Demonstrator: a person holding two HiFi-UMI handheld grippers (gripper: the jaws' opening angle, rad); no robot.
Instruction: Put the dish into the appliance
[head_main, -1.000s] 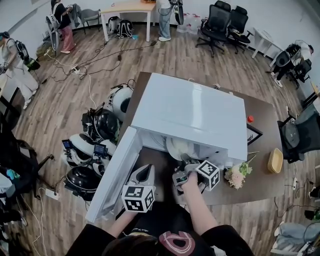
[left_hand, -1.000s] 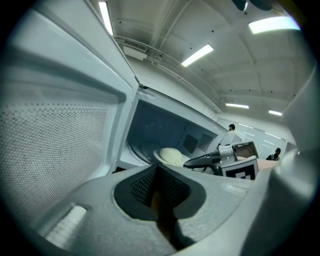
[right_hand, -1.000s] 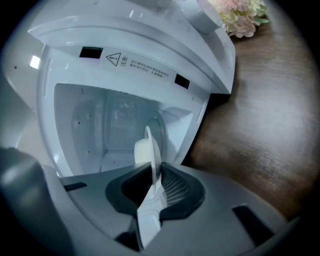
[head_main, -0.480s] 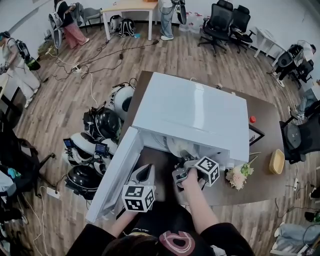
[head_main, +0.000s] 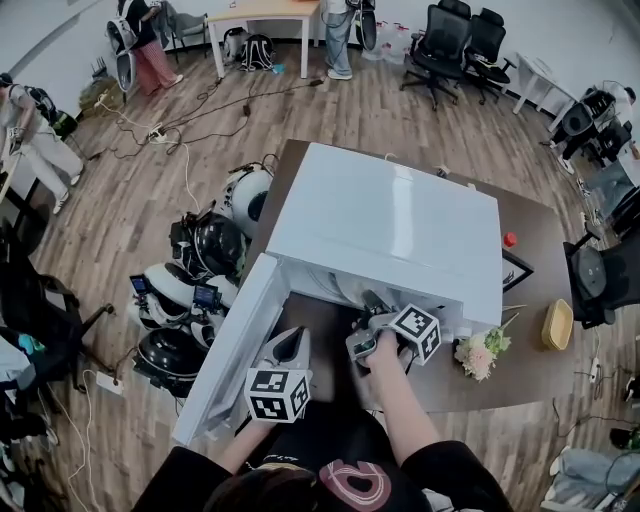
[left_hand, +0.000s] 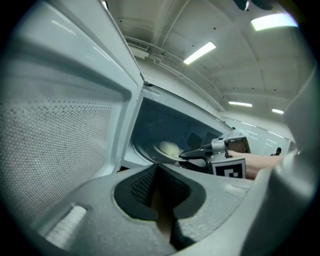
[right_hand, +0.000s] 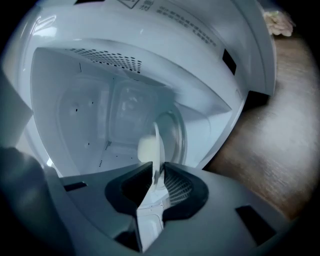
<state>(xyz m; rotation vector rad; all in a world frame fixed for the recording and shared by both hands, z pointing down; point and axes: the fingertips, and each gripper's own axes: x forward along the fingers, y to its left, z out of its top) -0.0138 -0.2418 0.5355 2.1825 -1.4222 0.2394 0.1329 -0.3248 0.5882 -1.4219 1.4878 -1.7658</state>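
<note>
The right gripper (head_main: 371, 301), fingers clamped on the rim of the plate (right_hand: 159, 144), has advanced toward 12 o'clock, so the plate now lies inside the open microwave oven (head_main: 390, 220), apparently ready for set-down, while the left gripper (head_main: 289, 340), fingers closed and empty, waits at its 8 o'clock.

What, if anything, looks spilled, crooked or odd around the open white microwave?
Nothing stands out. The round white plate carrying a pale bun-like lump looks level, pinched at its rim by the right hand-held gripper inside the white box-shaped microwave. Its door stands open, and nothing looks spilled or broken.
</note>
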